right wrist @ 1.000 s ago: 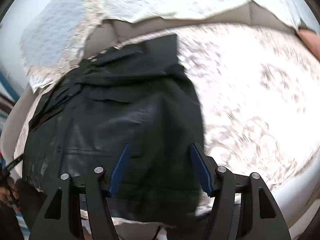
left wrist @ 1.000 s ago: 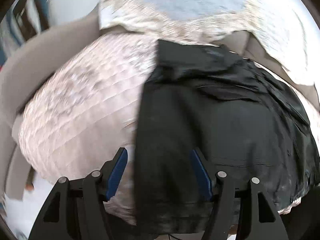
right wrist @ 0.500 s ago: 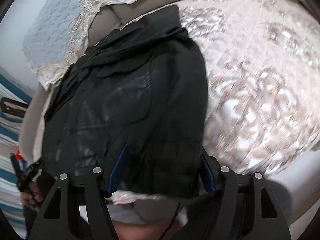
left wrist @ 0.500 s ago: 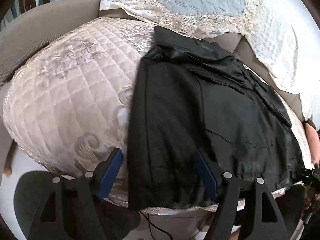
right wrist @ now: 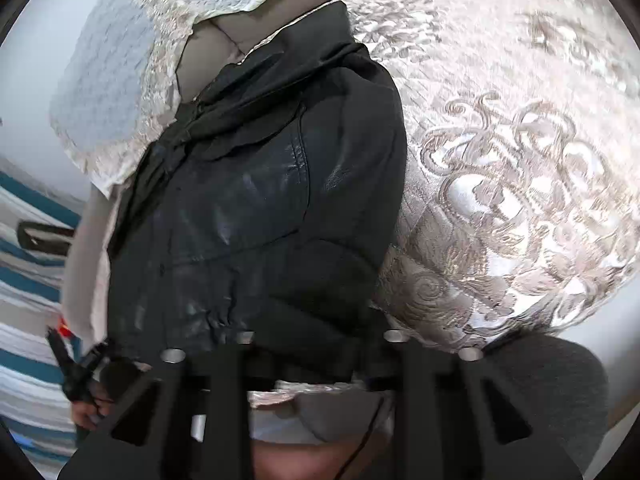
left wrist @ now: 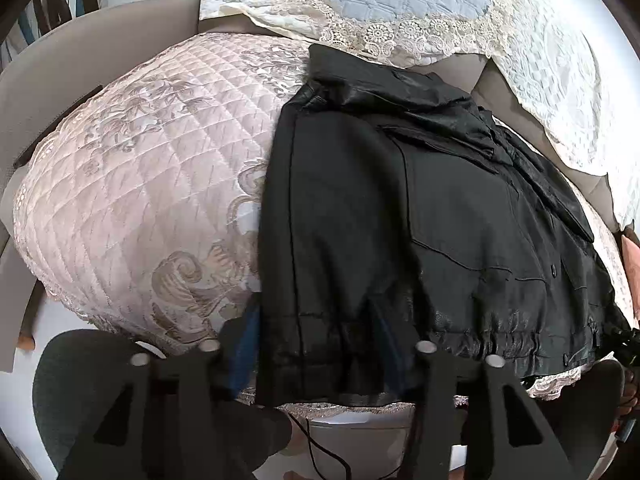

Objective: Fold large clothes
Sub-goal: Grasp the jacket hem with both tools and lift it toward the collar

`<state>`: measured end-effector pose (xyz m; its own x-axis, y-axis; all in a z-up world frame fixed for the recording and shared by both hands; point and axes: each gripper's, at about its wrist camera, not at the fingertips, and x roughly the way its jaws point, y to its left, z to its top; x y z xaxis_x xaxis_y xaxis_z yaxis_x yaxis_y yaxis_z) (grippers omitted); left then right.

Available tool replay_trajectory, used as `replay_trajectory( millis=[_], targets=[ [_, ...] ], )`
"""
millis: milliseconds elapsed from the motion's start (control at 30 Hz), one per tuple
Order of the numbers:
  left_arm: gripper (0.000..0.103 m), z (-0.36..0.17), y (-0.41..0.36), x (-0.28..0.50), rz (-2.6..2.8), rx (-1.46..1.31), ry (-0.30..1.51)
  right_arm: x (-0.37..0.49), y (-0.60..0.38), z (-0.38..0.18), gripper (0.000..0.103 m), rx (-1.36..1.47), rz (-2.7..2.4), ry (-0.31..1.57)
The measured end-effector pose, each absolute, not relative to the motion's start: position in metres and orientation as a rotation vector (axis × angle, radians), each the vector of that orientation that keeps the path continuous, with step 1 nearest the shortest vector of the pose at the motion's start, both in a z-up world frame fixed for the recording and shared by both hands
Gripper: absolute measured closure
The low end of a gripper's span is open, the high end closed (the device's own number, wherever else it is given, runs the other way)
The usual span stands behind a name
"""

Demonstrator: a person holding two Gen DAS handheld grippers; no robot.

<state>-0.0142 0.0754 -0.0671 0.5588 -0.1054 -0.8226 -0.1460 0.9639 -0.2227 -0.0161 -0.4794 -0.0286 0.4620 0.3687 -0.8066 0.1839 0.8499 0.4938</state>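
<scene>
The left gripper (left wrist: pixel 316 344), seen at the bottom centre of the left wrist view, has its two blue-padded fingers (left wrist: pixel 245 344) spread wide, one on each side of the near hem of a black jacket (left wrist: pixel 400 216); the hem drapes over the gap between them, and whether the pads touch the fabric cannot be told. The right gripper (right wrist: pixel 316 360), low in the right wrist view, is blurred and its fingertips are hidden under the jacket's (right wrist: pixel 256 208) dark hem, so its state cannot be told. The jacket lies flat on a pale pink quilted sofa cover (left wrist: pixel 132 184), its collar toward the top of the frame and its gathered hem hanging over the cover's front edge. A lace-trimmed blue-grey throw (left wrist: pixel 400 4) fills the upper part of the left view, draped over the backrest behind the collar. No brand, label or writing can be read on any item.
</scene>
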Motion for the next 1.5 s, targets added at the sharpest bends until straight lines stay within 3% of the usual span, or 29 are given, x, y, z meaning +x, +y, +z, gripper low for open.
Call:
replay_trajectory(
  millis=[33, 100, 200, 900, 1233, 1500],
  targets=[
    [0.061, -0.066, 0.076, -0.014, 0.022, -0.285, 0.981, -0.015, -0.479, -0.029, 0.079, 0.570, 0.119, 1.102],
    [0.078, -0.065, 0.078, -0.015, 0.009, -0.304, 0.981, -0.015, -0.478, -0.028, 0.087, 0.563, 0.118, 1.095],
    [0.090, -0.061, 0.084, -0.014, -0.021, -0.358, 0.981, -0.016, -0.477, -0.020, 0.093, 0.564, 0.138, 1.064],
    [0.095, 0.024, 0.110, 0.005, -0.228, -0.609, 0.735, 0.001, -0.489, 0.053, 0.098, 0.682, 0.305, 0.837],
    [0.096, 0.057, 0.115, 0.105, -0.224, -0.597, 0.659, 0.111, -0.496, 0.089, 0.098, 0.648, 0.322, 0.778],
    [0.096, 0.037, 0.118, 0.208, -0.140, -0.598, 0.718, 0.224, -0.502, 0.061, 0.098, 0.664, 0.243, 0.862]
  ],
)
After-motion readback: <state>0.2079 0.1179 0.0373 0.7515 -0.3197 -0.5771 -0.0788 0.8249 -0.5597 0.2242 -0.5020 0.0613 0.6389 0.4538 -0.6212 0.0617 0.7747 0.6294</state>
